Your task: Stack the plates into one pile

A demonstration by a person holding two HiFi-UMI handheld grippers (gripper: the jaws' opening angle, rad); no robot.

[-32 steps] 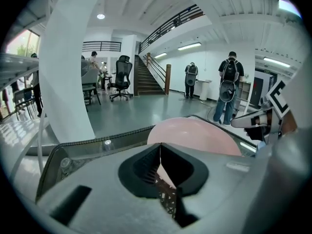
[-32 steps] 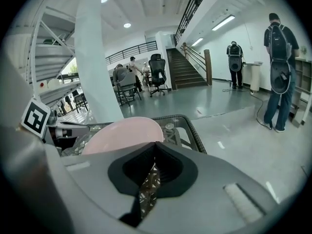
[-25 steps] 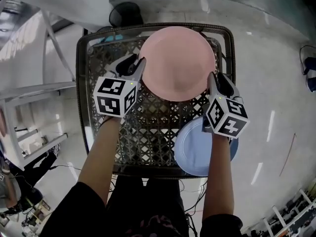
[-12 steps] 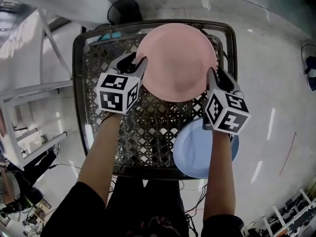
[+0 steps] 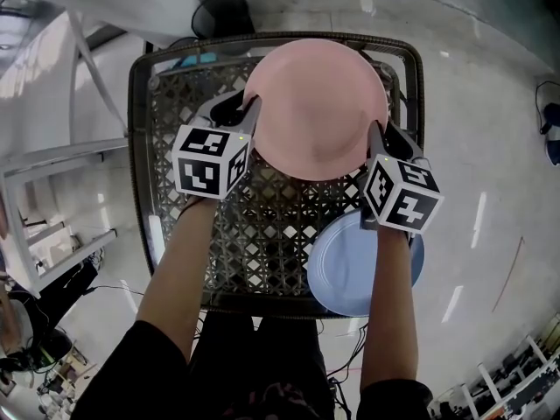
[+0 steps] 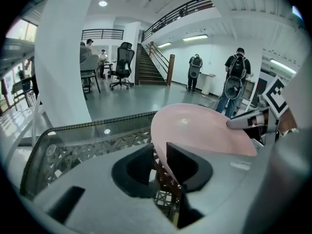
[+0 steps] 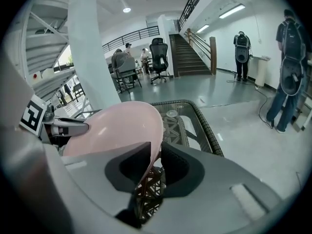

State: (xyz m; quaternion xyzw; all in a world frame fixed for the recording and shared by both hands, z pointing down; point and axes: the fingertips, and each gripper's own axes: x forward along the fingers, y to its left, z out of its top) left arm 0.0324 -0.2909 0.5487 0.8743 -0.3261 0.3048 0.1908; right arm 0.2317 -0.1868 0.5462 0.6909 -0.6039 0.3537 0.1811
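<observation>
Over a wicker table (image 5: 262,234), the left gripper (image 5: 238,112) and right gripper (image 5: 378,138) have just been closing and now clamp opposite rims of the pink plate (image 5: 315,103) at the far side, seemingly ready to carry it onto the nearer blue plate (image 5: 346,274).

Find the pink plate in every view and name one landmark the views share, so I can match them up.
Head view: the pink plate sits at upper centre, over the far half of the table.
Left gripper view: the plate is right of centre, its rim curving down toward the bottom middle.
Right gripper view: the plate is left of centre, its rim dropping toward the bottom middle.
Shared landmark: the lattice table with its woven rim.
</observation>
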